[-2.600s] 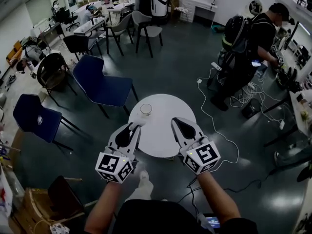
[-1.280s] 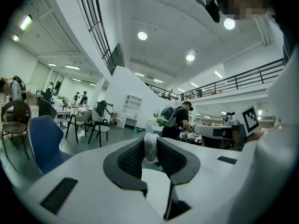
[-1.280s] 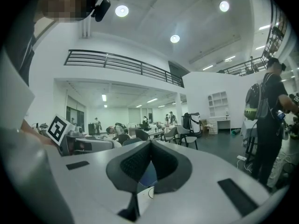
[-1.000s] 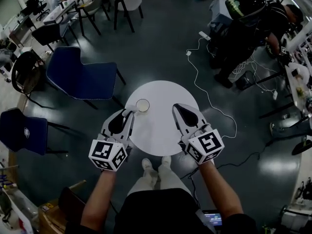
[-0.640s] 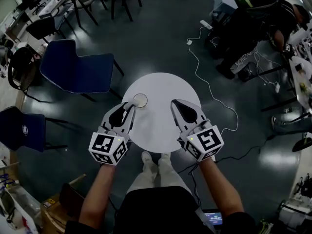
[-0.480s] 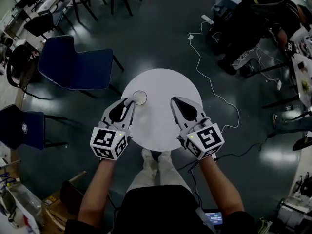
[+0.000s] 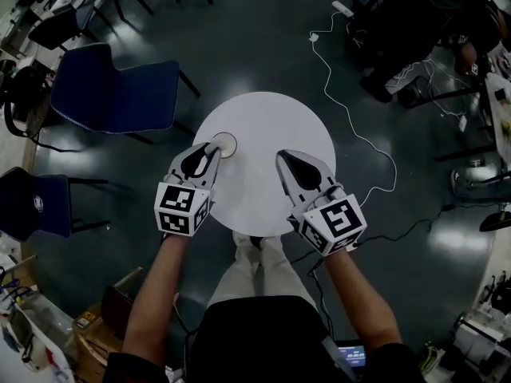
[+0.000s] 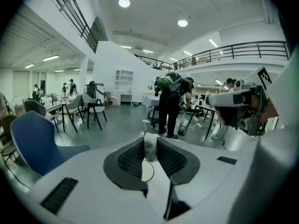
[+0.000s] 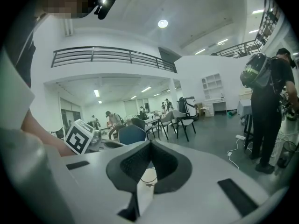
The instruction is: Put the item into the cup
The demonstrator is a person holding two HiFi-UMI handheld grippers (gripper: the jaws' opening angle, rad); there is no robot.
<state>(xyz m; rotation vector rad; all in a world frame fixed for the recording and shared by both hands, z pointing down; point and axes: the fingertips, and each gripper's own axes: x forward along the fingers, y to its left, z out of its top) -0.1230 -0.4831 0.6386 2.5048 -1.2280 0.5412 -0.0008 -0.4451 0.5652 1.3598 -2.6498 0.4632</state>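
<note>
- Head view: round white worktop (image 7: 267,114); cup (image 7: 224,144) near its left edge; left hand-held gripper (image 7: 211,148) with its tips just beside the cup; right hand-held gripper (image 7: 282,157) well apart from the cup.
- Left gripper view: jaws clamped on crumpled pale item (image 8: 150,146); cup rim below it.
- Right gripper view: jaw tips together, nothing held; cup ahead.

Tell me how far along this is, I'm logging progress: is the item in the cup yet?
Not yet. Done: the left claw grips the crumpled pale item. In hand: its tips are close beside the cup on the white table. Left: get over the cup and release. The right claw is shut, holding nothing.
</note>
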